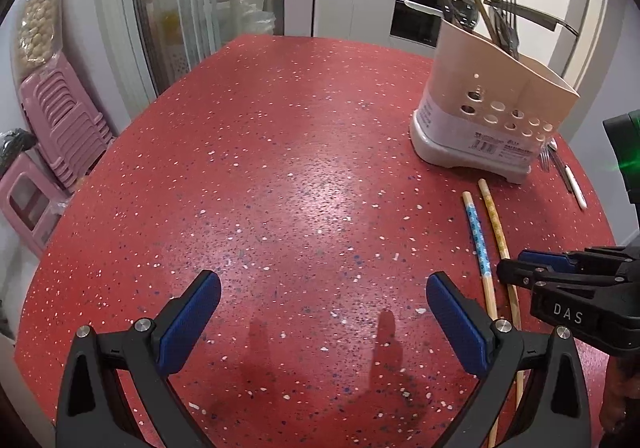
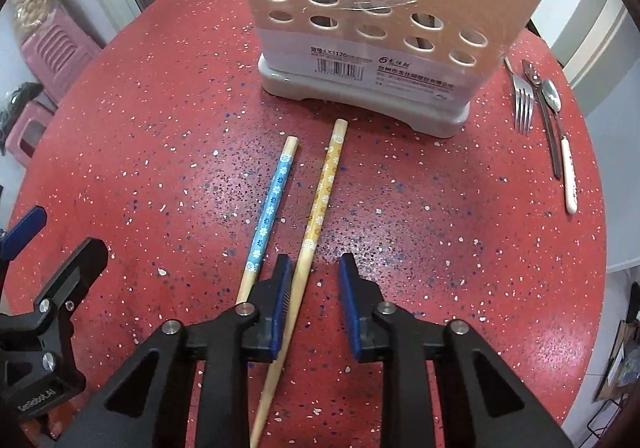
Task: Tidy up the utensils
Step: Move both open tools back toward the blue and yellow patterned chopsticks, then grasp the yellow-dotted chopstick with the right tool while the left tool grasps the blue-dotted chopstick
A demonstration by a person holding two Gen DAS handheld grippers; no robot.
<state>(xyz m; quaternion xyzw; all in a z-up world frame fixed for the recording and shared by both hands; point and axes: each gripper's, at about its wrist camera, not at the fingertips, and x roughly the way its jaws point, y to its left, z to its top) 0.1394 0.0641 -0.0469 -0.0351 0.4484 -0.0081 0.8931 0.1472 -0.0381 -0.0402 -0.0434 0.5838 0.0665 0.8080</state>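
A beige utensil holder (image 1: 492, 103) on a grey base stands at the table's far right, with chopsticks, forks and a knife in it; it also shows in the right wrist view (image 2: 380, 7). A blue-patterned chopstick (image 2: 270, 207) and a yellow-patterned chopstick (image 2: 320, 203) lie in front of it, also seen in the left wrist view (image 1: 478, 232) (image 1: 496, 215). My right gripper (image 2: 316, 276) is open, low over the table, with the yellow chopstick between its jaws against the left pad. My left gripper (image 1: 324, 300) is open and empty over bare table.
A fork (image 2: 524, 99), a dark-handled spoon (image 2: 540, 95) and a white-handled spoon (image 2: 562, 135) lie right of the holder on the red speckled table (image 1: 280, 167). Pink stools (image 1: 60, 119) stand off the left edge. Kitchen cabinets are behind.
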